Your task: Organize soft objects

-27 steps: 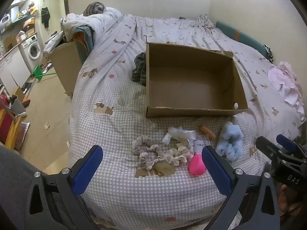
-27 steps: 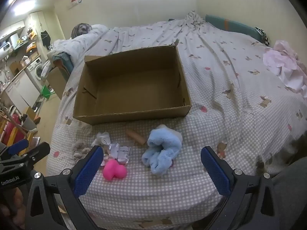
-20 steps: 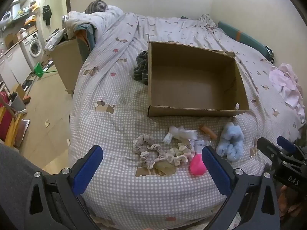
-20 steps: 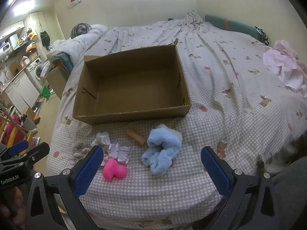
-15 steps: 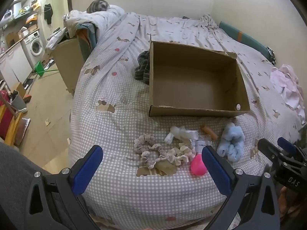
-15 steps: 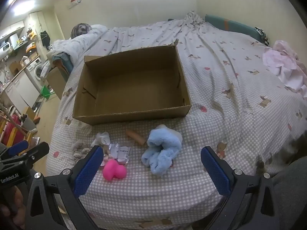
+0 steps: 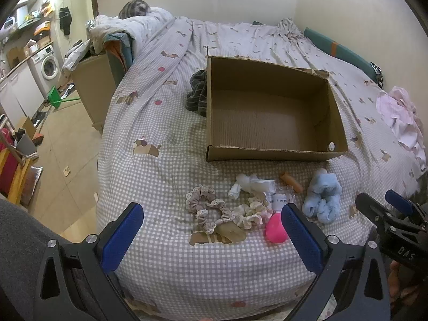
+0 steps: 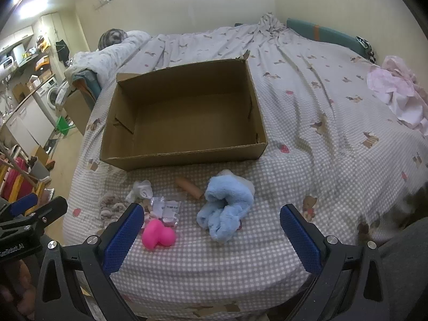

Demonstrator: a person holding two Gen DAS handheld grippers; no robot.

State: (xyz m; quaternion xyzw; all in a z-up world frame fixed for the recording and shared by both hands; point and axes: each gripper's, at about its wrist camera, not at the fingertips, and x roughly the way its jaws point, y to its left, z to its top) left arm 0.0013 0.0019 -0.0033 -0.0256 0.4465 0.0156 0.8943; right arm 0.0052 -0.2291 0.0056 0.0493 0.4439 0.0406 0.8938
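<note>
An empty cardboard box [image 7: 270,155] [image 8: 184,155] sits on the bed. In front of it lie a blue fluffy cloth [image 7: 322,198] [image 8: 226,206], a pink soft toy [image 7: 275,228] [image 8: 157,234], beige scrunchies [image 7: 206,206], a pastel scrunchie [image 7: 251,212], white socks [image 7: 250,186] [image 8: 141,190], a tan cylinder [image 7: 291,182] [image 8: 188,187] and a clear packet [image 8: 167,208]. My left gripper [image 7: 211,236] is open and empty, near the scrunchies. My right gripper [image 8: 211,234] is open and empty, near the blue cloth.
A dark striped garment [image 7: 198,95] lies left of the box. Pink clothes [image 7: 401,117] [image 8: 396,93] lie at the bed's right. The bed's near edge drops off below the objects. A floor with a washing machine [image 7: 49,67] lies left.
The left wrist view has shifted slightly; the box and objects sit a little lower and right. The right gripper has not moved. Both grippers stay open.
</note>
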